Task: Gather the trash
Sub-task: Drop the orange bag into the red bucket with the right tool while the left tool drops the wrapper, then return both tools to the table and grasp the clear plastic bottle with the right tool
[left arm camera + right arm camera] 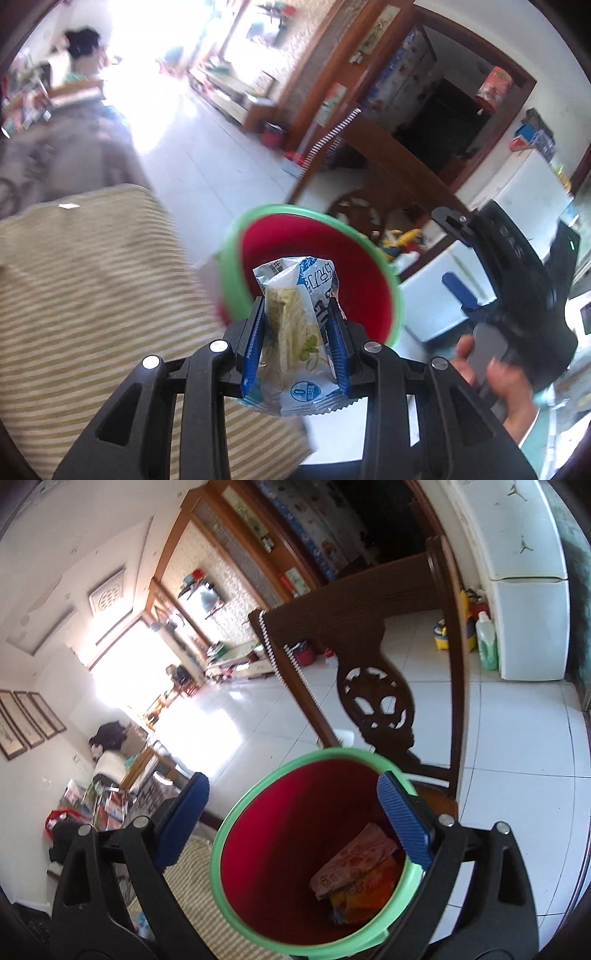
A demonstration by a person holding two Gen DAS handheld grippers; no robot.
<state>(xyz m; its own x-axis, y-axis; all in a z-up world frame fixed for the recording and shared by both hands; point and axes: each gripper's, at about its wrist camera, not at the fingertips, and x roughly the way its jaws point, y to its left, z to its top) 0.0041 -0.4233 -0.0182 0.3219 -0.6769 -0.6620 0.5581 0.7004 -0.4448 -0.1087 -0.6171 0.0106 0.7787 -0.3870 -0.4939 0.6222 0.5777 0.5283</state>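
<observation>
To the left of the left tool [295, 332] lay a striped cloth [92, 295] over the bench. The left tool was nearly closed, its blue pads [255, 336] pressed against both sides of a crinkled snack wrapper [291, 314], white and pale blue with a yellowish piece showing inside. The wrapper stood upright between the pads, its top reaching past the fingertips. Just beyond it was a red bin [314, 273] with a green rim, its mouth tilted toward the tool, so that the wrapper's top showed against the red inside. Farther right, a hand [506, 384] gripped the black handle of the right tool [458, 291].

In the right wrist view, the right tool [291, 812] stood wide open and held nothing. Its left pad [181, 819] was outside the bin [295, 849], over the striped cloth [192, 878]; its right pad [402, 819] lay over the green rim. Inside the bin, ahead of the tool and low, lay a pink printed wrapper [351, 864] on an orange one [369, 893]. Behind the bin stood a dark wooden chair [376, 686], and to the far right a white fridge [528, 609].
</observation>
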